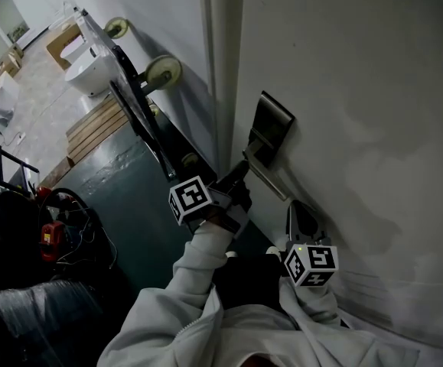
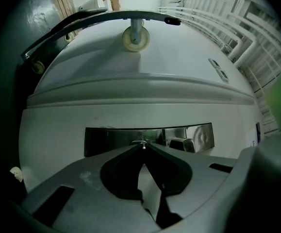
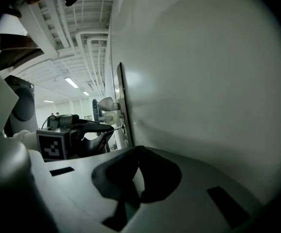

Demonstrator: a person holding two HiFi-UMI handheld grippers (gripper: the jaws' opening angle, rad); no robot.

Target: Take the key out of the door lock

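the left claw (image 2: 141, 147) is pinched nearly closed, its two tips meeting on the small metal head of the key (image 2: 141, 143), which pokes out of the dark metal lock plate (image 2: 111, 141) on the white door (image 1: 359, 90). in the right gripper view a thin metal sliver runs from those tips to the edge of the plate, so the key seems to sit in the lock with the claw gripping it, though the dim light makes the exact contact hard to read. the claw points level and straight at the plate. the handle (image 2: 186, 143) sticks out of the same plate, just beside the key. the right claw (image 3: 138, 149) is closed with nothing between its tips; it hangs close to the door's face, apart from the plate and nearer the person, angled slightly downward and aimed along the door toward the left claw. in the head view both marker cubes show above pale sleeves (image 1: 198, 281), the left one by the door's edge, the right one lower against the door.
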